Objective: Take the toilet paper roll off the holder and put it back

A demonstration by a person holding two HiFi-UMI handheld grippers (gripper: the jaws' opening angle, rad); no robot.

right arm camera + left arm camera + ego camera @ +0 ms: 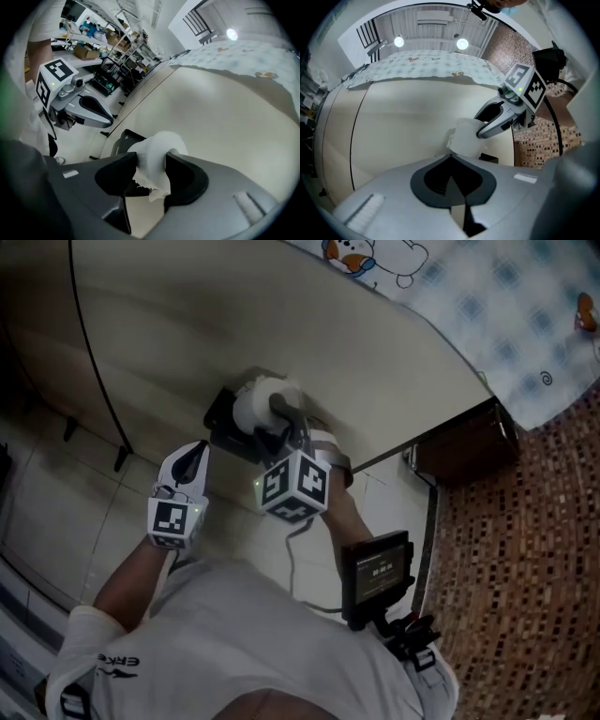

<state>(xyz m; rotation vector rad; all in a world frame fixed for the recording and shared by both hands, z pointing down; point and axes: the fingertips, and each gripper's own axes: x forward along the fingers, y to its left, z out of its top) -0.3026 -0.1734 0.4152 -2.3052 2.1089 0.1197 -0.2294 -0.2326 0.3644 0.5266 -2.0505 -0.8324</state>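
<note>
The white toilet paper roll (255,399) (157,149) sits at the black holder (223,424) (123,138) on the beige panel. My right gripper (277,414) (151,171) reaches down onto the roll, with one pad on each side pressing it. A torn end of paper hangs below the roll. My left gripper (193,459) (451,158) hangs shut and empty just left of the holder, apart from the roll. In the left gripper view the roll (465,138) shows ahead, with a finger of the right gripper (492,126) against it.
The beige panel (309,324) carries a patterned cloth (506,306) on its upper side. Pale floor tiles (56,512) lie on the left and brown mosaic floor (525,549) on the right. A dark box (464,442) stands at the panel's corner.
</note>
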